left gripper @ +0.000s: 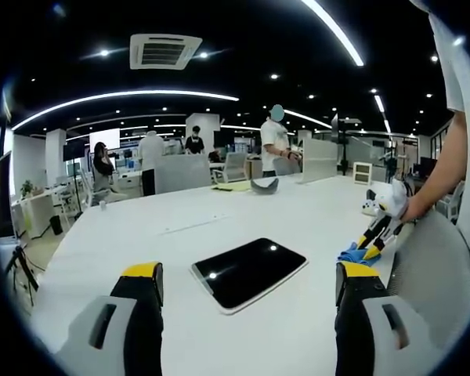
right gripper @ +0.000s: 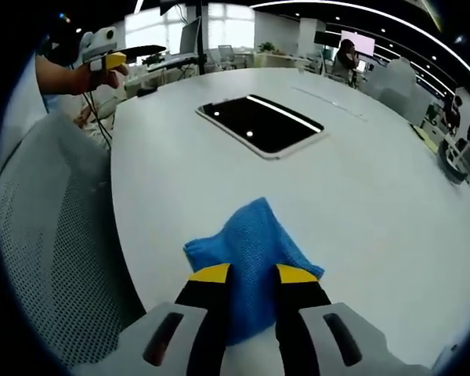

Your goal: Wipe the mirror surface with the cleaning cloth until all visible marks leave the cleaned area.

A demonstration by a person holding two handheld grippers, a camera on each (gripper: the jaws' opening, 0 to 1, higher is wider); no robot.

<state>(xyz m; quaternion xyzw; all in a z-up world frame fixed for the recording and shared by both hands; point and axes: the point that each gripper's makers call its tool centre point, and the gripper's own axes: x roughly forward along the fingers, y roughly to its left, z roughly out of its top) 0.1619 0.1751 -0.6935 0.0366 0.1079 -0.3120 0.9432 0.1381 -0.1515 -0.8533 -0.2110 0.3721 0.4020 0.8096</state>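
A dark rectangular mirror (left gripper: pixel 248 271) with a white rim lies flat on the white table (left gripper: pixel 219 211); in the right gripper view the mirror (right gripper: pixel 260 124) sits beyond the cloth. My left gripper (left gripper: pixel 247 286) stands open just short of the mirror's near edge, nothing between its yellow-tipped jaws. A blue cleaning cloth (right gripper: pixel 251 251) lies on the table with my right gripper (right gripper: pixel 252 274) shut on its near part. In the left gripper view the right gripper (left gripper: pixel 374 237) holds the cloth (left gripper: pixel 357 254) at the table's right edge. The left gripper (right gripper: pixel 103 53) shows at far left.
A grey mesh chair back (right gripper: pixel 51 235) stands beside the table's edge. A curved dark object (left gripper: pixel 265 185) and yellow paper (left gripper: pixel 232 186) lie at the table's far end. Several people stand among desks behind. A person's arm (left gripper: pixel 446 168) reaches in at right.
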